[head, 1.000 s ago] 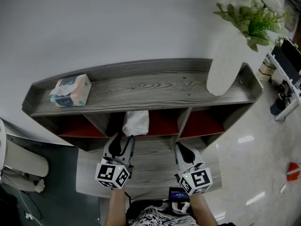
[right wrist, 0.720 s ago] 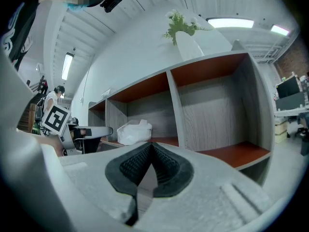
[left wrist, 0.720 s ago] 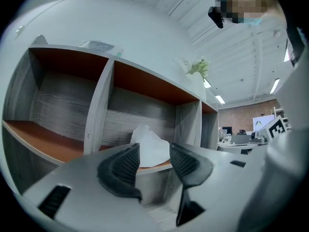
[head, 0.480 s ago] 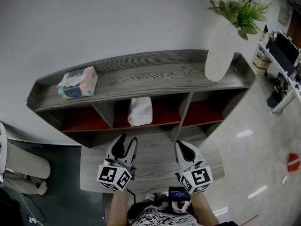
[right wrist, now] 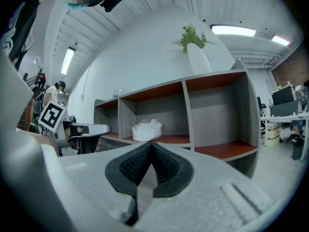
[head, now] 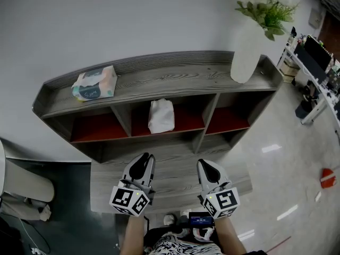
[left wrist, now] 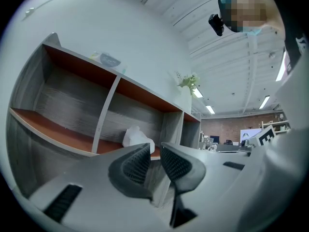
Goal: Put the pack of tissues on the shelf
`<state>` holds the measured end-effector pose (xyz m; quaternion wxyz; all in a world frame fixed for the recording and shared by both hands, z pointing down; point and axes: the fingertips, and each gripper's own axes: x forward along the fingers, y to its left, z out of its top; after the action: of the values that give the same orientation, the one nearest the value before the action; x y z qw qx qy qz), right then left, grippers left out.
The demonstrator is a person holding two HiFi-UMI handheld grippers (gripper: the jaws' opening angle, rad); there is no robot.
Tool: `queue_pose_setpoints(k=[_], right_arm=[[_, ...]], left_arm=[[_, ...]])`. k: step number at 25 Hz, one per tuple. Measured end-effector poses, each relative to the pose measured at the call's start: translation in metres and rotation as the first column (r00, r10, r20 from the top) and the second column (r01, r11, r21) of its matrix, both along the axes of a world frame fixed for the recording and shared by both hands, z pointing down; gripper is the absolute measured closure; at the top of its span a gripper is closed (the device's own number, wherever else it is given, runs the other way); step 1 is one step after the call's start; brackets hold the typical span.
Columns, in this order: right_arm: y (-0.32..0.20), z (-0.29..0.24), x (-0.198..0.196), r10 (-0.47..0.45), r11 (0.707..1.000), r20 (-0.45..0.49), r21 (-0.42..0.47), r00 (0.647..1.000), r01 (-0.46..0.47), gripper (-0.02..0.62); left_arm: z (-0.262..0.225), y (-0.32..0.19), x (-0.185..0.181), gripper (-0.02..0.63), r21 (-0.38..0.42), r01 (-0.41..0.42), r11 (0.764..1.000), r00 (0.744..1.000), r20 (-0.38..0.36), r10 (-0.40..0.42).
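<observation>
Left gripper (left wrist: 154, 148): fingers (left wrist: 135, 166) have just been closing and stand a narrow gap apart with nothing between them. Right gripper (right wrist: 152, 146): fingers (right wrist: 166, 170) together at the tips, nothing held. In the head view the left gripper (head: 144, 158) and right gripper (head: 204, 163) sit side by side and point at the shelf (head: 175, 81).

Pack of tissues (head: 161, 116): ahead of the fingers and clear of both, between their two lines, on the red floor of the shelf's middle compartment. White, soft, crumpled on top. In the head view its long axis runs away from the fingers, front of the compartment toward the back. Which end is which cannot be told.

Left gripper view: the pack (left wrist: 138, 138) shows just above the left finger, which cuts off its lower edge. Right gripper view: the pack (right wrist: 147, 130) shows whole, above the closed tips.

Further out: a tissue box (head: 95, 84) lies on the shelf top, ahead and to the left of the fingers; its print is too small to read. A white vase with greenery (head: 246, 52) stands ahead and to the right, its top cut by the frame edge.
</observation>
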<state>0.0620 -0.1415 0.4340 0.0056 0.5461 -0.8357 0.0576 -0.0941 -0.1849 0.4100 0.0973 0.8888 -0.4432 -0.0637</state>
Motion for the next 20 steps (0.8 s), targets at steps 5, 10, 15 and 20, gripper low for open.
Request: queue_pose_setpoints(k=[5,10,15,20], right_arm=[[0.008,-0.001,-0.004,0.017,1.0,-0.01,0.004,1.0,-0.017,0.591],[0.014,0.0,-0.005,0.025,1.0,-0.012,0.001,1.0,-0.025,0.591],[0.015,0.001,-0.011,0.016,1.0,-0.023,-0.001,1.0,-0.016,0.591],[0.016,0.005,-0.017,0.022,1.0,-0.029,-0.014,0.999,-0.023,0.591]], left_arm=[[0.001,0.005,-0.003,0.584,-0.002,-0.011,1.0,1.0,0.018,0.011],[0.006,0.01,0.001,0.593,-0.016,-0.041,0.999,0.999,0.035,0.042],[0.008,0.013,-0.002,0.594,-0.019,-0.048,0.999,0.998,0.035,0.048],[0.009,0.012,-0.013,0.594,-0.028,-0.034,0.999,0.999,0.02,0.035]])
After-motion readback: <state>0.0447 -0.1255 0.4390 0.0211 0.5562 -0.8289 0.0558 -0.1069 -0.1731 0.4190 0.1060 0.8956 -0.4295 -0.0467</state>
